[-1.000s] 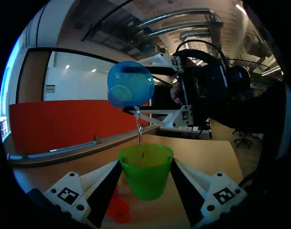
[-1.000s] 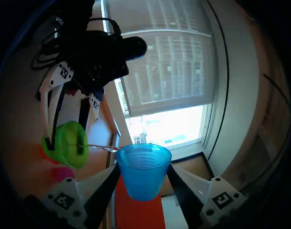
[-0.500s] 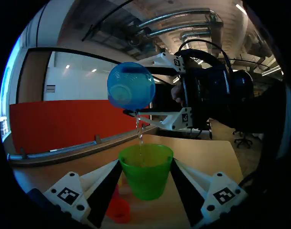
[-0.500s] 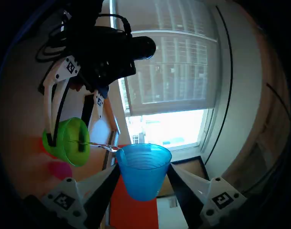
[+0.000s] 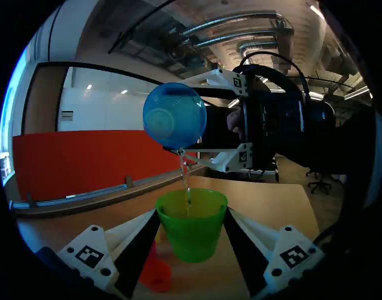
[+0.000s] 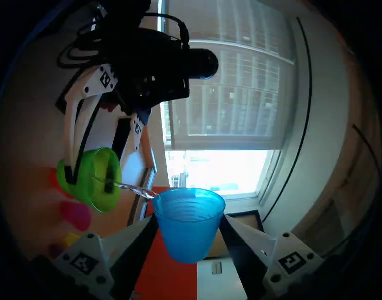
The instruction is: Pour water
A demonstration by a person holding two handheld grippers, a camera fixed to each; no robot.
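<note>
**Water running from blue cup into green cup, both cups gripped**

Left gripper view: the left hand-held gripper (image 5: 191, 214) holds the green cup (image 5: 192, 232) between its two fingers, one on each side wall; the cup sits at 6 o'clock of centre; it is upright, long axis running 12 to 6 o'clock, mouth toward 12 o'clock. Below it lies the wooden counter (image 5: 271, 200); I cannot tell whether the cup's base touches it. A red cup (image 5: 155, 272) lies on the counter at 7 o'clock, partly behind the left finger.

The right hand-held gripper (image 5: 174, 116) enters from 3 o'clock, held by a hand (image 5: 233, 120); its fingers close on the blue cup (image 5: 174, 116) from above and below; that cup hangs directly above the green one, at 12 o'clock from it, well apart. It is tipped over; its base faces the camera, so its long axis runs roughly along the line of sight. A thin stream of water (image 5: 184, 175) leaves its lower edge at 6 o'clock and falls into the green cup's mouth. A red panel (image 5: 80, 160) stands behind the counter.

Right gripper view: the blue cup fills the gap between that gripper's fingers, mouth toward 12 o'clock; the stream leaves the rim at 10 o'clock and reaches the green cup, off at 9 o'clock in the left hand-held gripper's fingers; a bright window (image 6: 216, 170) lies beyond.
</note>
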